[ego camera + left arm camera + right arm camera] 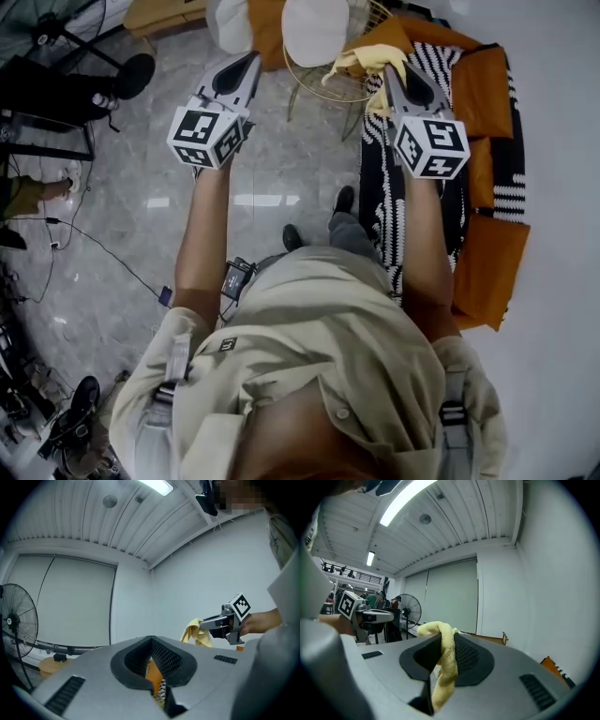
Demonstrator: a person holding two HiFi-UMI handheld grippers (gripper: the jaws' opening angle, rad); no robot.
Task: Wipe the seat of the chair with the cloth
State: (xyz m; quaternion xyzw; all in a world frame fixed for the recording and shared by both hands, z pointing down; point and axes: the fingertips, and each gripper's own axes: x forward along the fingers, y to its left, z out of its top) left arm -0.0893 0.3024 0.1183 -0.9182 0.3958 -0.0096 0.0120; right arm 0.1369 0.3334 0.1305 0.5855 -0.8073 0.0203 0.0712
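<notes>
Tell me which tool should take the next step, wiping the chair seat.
Right. The right tool is shut on the yellow cloth and hangs near the chair; the left tool is shut with nothing between its jaws.

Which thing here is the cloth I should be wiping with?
Find the orange sofa with the black-and-white throw on the right. Beside it the right tongs pinch the cloth: limp and pale yellow, unlike the white chair seat nearby.

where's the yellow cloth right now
The yellow cloth is clamped in the right tongs, at the upper right of the head view, just right of the wire chair, with the black-and-white patterned fabric next to it.
</notes>
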